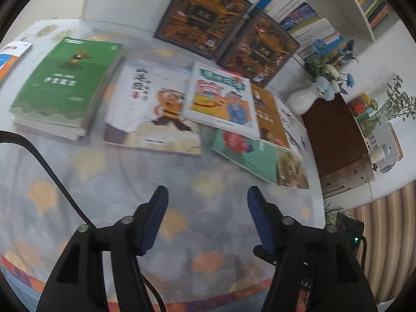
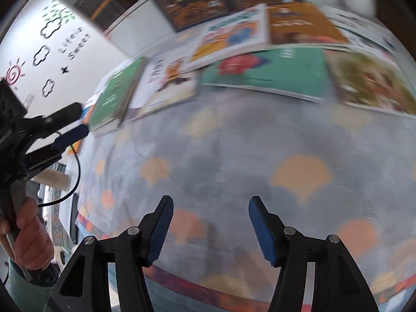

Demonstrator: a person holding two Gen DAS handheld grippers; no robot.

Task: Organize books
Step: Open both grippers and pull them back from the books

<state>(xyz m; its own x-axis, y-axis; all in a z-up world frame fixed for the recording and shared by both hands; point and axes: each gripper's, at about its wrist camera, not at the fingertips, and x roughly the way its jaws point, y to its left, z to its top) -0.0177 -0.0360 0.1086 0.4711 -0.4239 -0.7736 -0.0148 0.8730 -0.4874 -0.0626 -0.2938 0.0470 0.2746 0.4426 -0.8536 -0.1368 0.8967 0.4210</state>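
Several books lie across the far half of the table. A green book [image 1: 59,85] tops a small stack at the left. Beside it lies a white book with a monkey figure [image 1: 153,111]. A white and yellow cartoon book [image 1: 221,98] overlaps an orange book [image 1: 267,117] and a teal book [image 1: 254,153]. My left gripper [image 1: 206,195] is open and empty above the tablecloth, short of the books. My right gripper [image 2: 210,204] is open and empty, near the teal book [image 2: 273,70]. The left gripper also shows in the right wrist view [image 2: 71,122].
The table [image 1: 130,195] has a grey cloth with orange shell shapes. Two dark ornate books [image 1: 202,18] lean against a white bookshelf [image 1: 299,7] full of books. A white vase with blue flowers [image 1: 306,98] and a brown cabinet [image 1: 335,135] stand at the right.
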